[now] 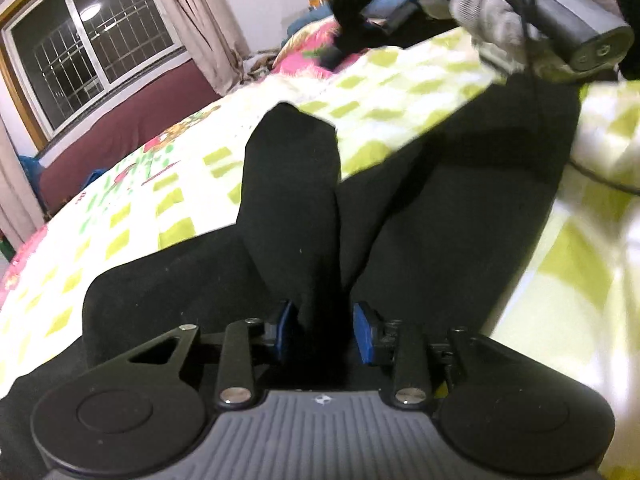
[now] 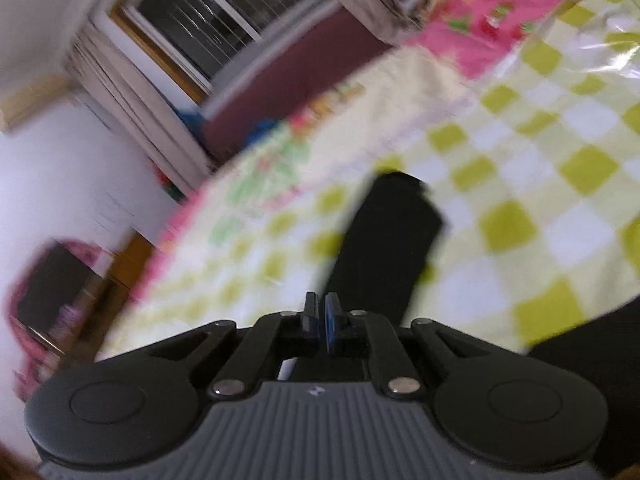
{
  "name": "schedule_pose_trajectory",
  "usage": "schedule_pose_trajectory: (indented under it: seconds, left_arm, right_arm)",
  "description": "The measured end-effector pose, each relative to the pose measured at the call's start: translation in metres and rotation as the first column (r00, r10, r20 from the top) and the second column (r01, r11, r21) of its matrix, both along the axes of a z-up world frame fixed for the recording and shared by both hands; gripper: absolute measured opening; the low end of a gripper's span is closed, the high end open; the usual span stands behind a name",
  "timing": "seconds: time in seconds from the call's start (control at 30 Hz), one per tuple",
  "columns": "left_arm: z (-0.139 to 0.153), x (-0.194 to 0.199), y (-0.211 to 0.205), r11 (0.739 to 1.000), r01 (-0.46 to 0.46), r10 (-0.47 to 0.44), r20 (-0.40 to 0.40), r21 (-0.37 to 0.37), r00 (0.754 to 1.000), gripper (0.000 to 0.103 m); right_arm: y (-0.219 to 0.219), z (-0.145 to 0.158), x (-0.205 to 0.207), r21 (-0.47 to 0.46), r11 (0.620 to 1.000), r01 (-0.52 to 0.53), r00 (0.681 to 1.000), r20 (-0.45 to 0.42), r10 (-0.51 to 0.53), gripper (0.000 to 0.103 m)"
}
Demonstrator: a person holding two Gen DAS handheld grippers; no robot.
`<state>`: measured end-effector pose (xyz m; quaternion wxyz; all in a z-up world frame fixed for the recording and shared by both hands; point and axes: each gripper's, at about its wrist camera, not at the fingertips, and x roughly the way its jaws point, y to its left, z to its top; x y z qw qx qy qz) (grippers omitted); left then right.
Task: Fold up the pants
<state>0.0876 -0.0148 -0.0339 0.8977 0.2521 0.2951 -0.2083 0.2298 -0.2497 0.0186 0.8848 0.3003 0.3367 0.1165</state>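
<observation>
Black pants lie spread on a green-and-white checked bedspread. In the left wrist view my left gripper has its blue pads apart with a raised fold of the black cloth standing between them. In the right wrist view my right gripper has its pads pressed together on a thin edge of the pants, and one black leg stretches away over the bedspread. The right gripper and the gloved hand holding it also show at the top of the left wrist view.
A window with curtains and a dark red wall panel stand beyond the bed. Pink bedding lies at the far end. A dark cabinet stands beside the bed. The right wrist view is blurred.
</observation>
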Motion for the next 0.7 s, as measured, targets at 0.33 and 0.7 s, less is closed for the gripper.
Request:
schedule_pose_trajectory:
  seconds: [0.33, 0.7]
  left_arm:
    - [-0.003, 0.013, -0.001, 1.000, -0.008, 0.008, -0.011, 0.001, 1.000, 0.053]
    - [0.000, 0.029, 0.004, 0.999, -0.033, 0.031, -0.046, -0.037, 0.998, 0.053]
  right_arm:
    - [-0.012, -0.078, 0.079, 0.094, 0.981, 0.168, 0.974, -0.170, -0.150, 0.040]
    - [-0.015, -0.076, 0.105, 0.206, 0.949, 0.237, 0.970, -0.113, -0.217, 0.006]
